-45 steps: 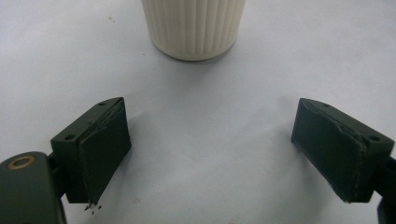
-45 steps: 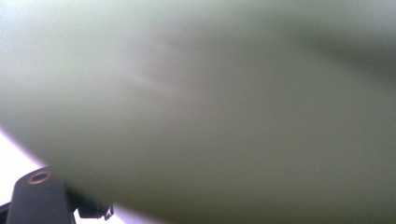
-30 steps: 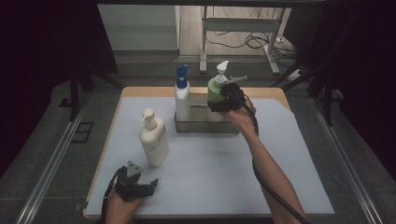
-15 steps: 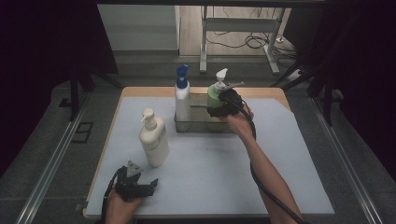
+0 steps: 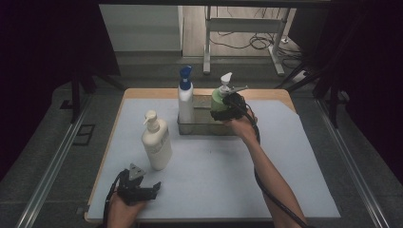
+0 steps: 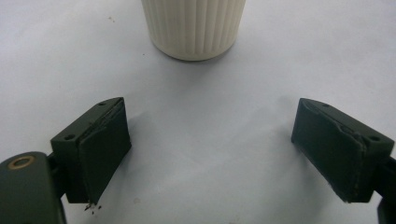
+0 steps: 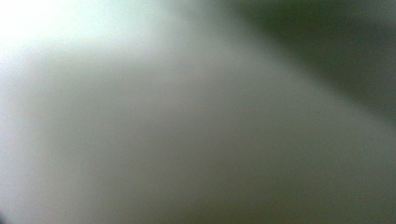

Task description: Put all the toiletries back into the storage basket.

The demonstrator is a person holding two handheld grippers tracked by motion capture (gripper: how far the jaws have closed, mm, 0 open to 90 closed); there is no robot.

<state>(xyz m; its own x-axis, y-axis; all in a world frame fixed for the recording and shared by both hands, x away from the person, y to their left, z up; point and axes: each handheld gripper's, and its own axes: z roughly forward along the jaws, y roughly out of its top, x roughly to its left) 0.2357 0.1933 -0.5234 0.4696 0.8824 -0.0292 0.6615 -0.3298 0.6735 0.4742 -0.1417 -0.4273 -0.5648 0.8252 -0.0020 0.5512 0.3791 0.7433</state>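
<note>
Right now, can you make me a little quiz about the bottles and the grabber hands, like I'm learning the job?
1. How many pump bottles stand in the clear tray?
2. True or false: the left gripper holds the cream bottle.
3. Which bottle is the right gripper on: A the blue-topped bottle, B the green bottle, C the cream bottle?

Key
1. Two: the blue-topped one and the green one.
2. False. Its jaws stand open on the white mat, with the cream bottle beyond them.
3. B. It grips the green bottle at the tray.
</note>
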